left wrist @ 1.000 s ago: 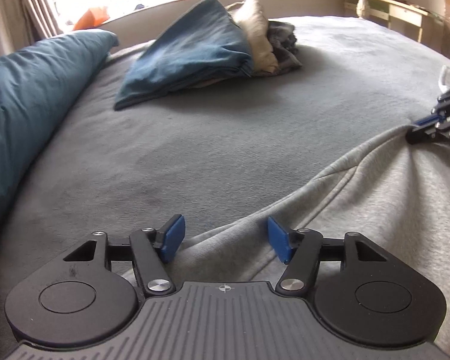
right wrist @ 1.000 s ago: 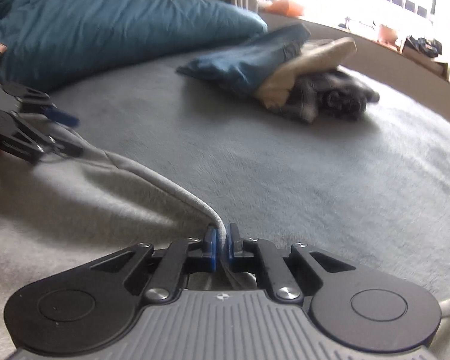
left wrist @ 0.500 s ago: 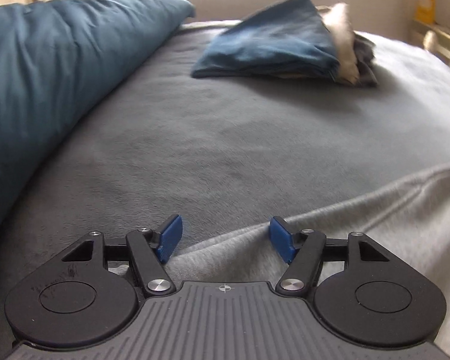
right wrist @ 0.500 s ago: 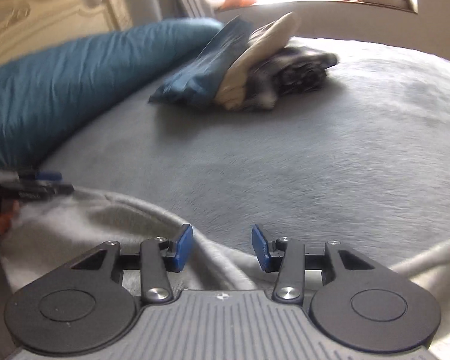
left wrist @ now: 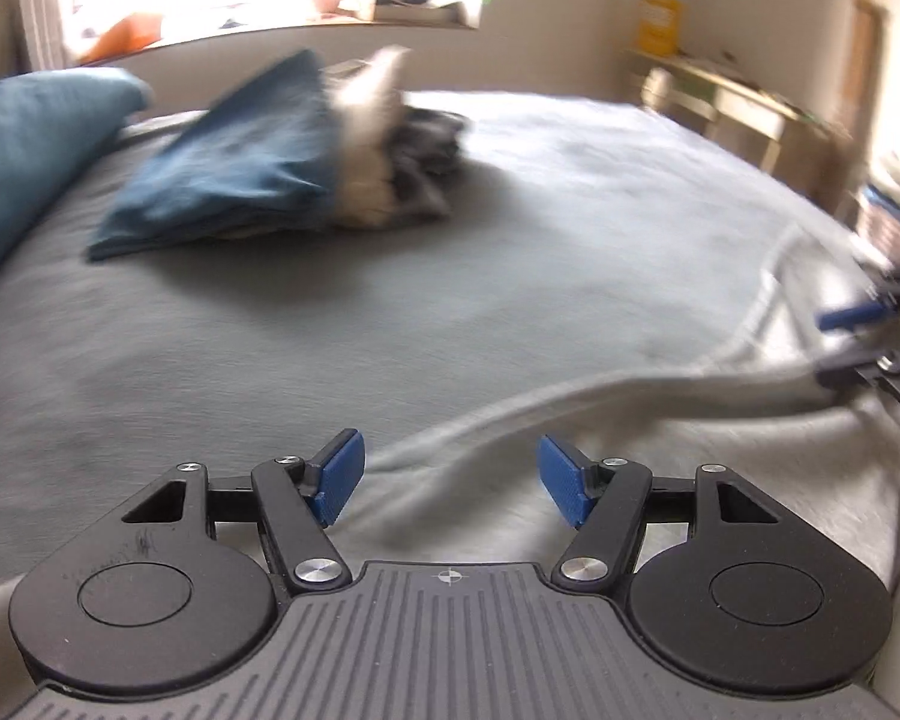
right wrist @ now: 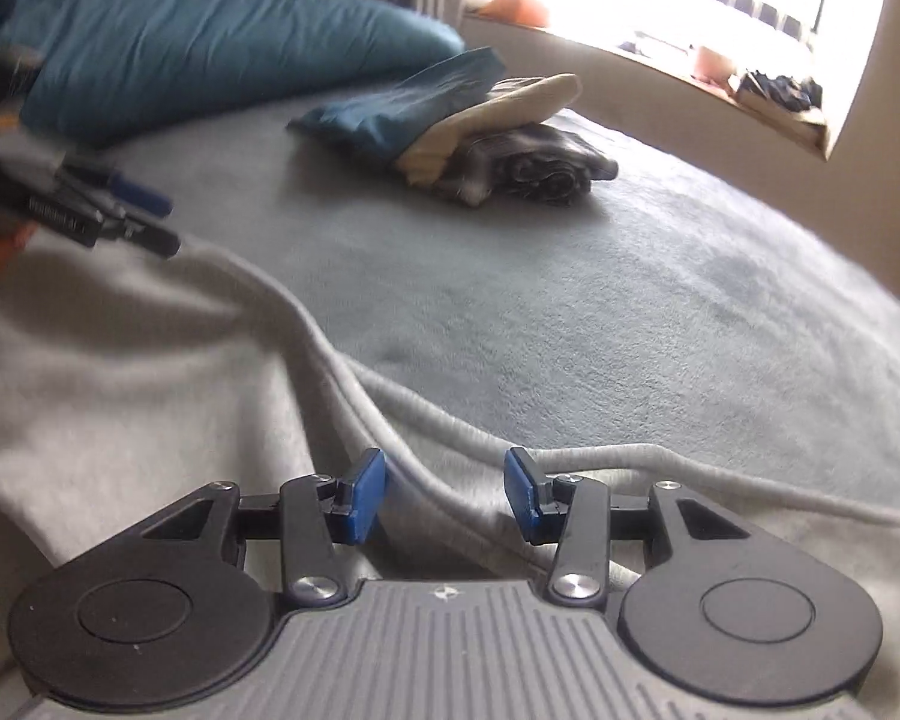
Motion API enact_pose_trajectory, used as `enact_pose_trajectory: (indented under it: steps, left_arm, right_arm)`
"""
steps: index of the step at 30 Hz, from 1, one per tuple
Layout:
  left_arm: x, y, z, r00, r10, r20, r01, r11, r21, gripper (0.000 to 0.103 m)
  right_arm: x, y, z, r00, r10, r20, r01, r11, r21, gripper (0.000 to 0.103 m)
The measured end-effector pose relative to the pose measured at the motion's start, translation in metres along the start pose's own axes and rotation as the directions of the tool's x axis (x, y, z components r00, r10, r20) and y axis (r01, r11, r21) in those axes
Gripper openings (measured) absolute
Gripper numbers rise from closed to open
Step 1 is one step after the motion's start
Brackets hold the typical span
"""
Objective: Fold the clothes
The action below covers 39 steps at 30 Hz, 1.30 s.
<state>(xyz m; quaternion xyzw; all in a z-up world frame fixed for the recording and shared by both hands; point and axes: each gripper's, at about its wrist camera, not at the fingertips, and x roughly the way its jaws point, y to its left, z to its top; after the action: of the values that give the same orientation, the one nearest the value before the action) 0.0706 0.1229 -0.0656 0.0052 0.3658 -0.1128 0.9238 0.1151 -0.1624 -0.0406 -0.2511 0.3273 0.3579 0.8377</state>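
My left gripper (left wrist: 449, 483) and right gripper (right wrist: 444, 495) hover low, both spread wide (nothing held), over the light-grey fleece sweatshirt (right wrist: 120, 384) on the grey-blanketed bed (right wrist: 570, 300).

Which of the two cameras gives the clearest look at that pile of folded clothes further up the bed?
The right wrist view. There the pile of folded clothes is fairly sharp: a blue piece, a beige one and dark ones, lying on the bed. In the left wrist view the same pile is smeared by motion blur.
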Motion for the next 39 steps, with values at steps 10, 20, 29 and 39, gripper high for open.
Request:
enact_pose_trajectory:
  steps: [10, 20, 29, 39]
  left_arm:
    - [0.01, -0.024, -0.027, 1.0, 0.023, -0.016, -0.022, 0.995, 0.098, 0.065]
    - [0.012, -0.022, -0.027, 1.0, 0.008, -0.01, -0.007, 0.995, 0.098, 0.065]
    - [0.014, -0.021, -0.029, 1.0, -0.001, 0.009, 0.0, 0.995, 0.104, 0.065]
    - [0.017, -0.017, -0.022, 0.999, 0.029, 0.016, -0.03, 0.997, 0.074, 0.065]
  right_arm:
    - [0.001, -0.054, 0.03, 0.994, 0.102, 0.045, -0.111, 0.949, 0.297, 0.043]
    - [0.087, -0.017, 0.059, 0.943, 0.23, -0.242, -0.278, 0.942, -0.19, 0.043]
    - [0.107, 0.0, 0.055, 0.922, 0.253, -0.295, -0.323, 0.92, -0.222, 0.018]
    - [0.078, 0.016, 0.062, 0.988, 0.085, -0.126, -0.122, 0.939, -0.322, 0.002]
